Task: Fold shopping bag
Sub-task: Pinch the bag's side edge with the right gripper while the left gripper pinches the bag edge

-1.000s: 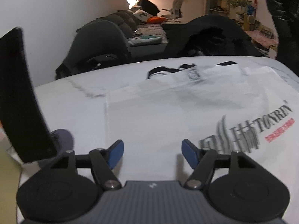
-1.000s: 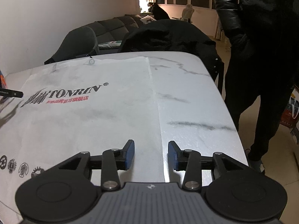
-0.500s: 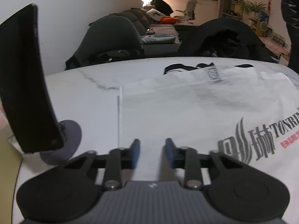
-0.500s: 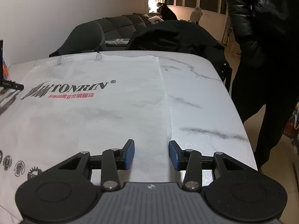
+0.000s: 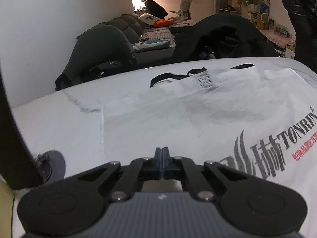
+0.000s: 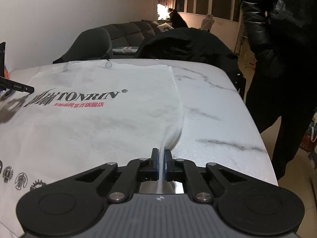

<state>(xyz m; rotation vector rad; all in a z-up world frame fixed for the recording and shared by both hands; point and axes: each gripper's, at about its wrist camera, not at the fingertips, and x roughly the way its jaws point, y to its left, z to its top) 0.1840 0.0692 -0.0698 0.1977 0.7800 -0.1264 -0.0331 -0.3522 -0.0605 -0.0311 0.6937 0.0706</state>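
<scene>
Fabric of the white shopping bag (image 6: 95, 123) lies spread flat across the marble table (image 6: 214, 107), filling the centre and left of the right wrist frame. The right gripper (image 6: 161, 156), at bottom centre, has its fingers pinched on the bag's right edge, a ridge of cloth rising between the pads. In the left wrist view the left gripper (image 5: 162, 158) shows its fingers pressed together low over the bag (image 5: 178, 119); whether cloth is caught between them cannot be told. A person in a black jacket (image 6: 281, 39) stands at upper right.
</scene>
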